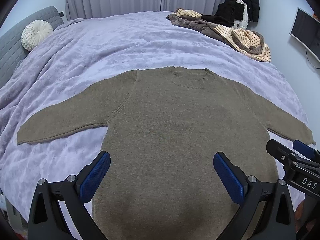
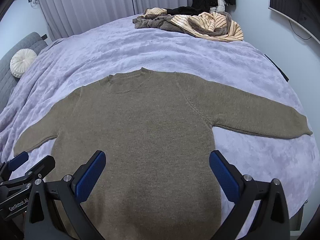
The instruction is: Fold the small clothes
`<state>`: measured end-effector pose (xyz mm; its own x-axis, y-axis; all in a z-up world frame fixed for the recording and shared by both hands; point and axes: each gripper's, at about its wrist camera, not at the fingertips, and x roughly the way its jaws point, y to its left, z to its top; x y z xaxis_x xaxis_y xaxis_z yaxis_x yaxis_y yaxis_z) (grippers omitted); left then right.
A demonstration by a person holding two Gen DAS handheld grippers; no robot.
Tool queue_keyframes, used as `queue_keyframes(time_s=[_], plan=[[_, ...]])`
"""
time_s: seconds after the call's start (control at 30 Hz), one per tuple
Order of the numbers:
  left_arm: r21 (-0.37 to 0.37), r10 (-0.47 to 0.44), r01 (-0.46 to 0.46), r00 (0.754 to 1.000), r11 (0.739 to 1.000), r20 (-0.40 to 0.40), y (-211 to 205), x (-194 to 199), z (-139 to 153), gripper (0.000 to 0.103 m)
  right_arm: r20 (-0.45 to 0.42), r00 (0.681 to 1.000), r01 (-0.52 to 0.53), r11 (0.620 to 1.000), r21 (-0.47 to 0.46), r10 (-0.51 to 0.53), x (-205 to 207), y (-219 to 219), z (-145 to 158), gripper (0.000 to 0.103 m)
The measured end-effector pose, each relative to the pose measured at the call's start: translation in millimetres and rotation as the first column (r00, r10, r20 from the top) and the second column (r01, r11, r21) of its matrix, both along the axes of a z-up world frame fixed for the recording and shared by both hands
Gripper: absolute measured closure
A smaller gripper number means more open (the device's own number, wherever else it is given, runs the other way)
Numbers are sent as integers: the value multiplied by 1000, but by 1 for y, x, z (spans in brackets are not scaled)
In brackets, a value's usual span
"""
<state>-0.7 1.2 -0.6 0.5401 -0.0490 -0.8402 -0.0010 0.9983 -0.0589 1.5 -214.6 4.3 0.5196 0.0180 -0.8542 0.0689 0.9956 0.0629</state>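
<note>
An olive-brown knit sweater (image 1: 170,124) lies flat and face up on the lilac bed blanket (image 1: 120,46), collar away from me and both sleeves spread out sideways. My left gripper (image 1: 162,158) hovers over the sweater's lower body, blue pads wide apart, nothing between them. In the right wrist view the same sweater (image 2: 144,124) fills the middle, and my right gripper (image 2: 157,156) hangs over its lower right part, open and empty too. The right gripper (image 1: 286,150) shows at the right edge of the left wrist view; the left gripper (image 2: 30,164) shows at the left edge of the right wrist view.
A heap of brown and striped cream clothes (image 1: 230,32) lies at the bed's far right corner, with dark jackets (image 1: 244,2) hanging behind it. A round white cushion (image 1: 36,34) rests against the grey headboard (image 1: 12,46) at left. A monitor (image 1: 306,32) hangs on the right wall.
</note>
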Motion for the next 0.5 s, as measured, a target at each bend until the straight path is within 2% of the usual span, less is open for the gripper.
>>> queue_keyframes(time_s=[0.1, 0.23, 0.5], plan=[[-12, -2, 2, 999, 1000, -33, 1, 2, -2, 0, -24, 1000, -7, 1000, -29, 7, 0, 4, -3, 0], [37, 3, -1, 998, 999, -68, -3, 5, -8, 0, -40, 999, -15, 999, -43, 14, 1, 6, -5, 0], [47, -18, 24, 994, 999, -111, -8, 4, -20, 0, -83, 996, -26, 998, -59, 21, 2, 8, -12, 0]])
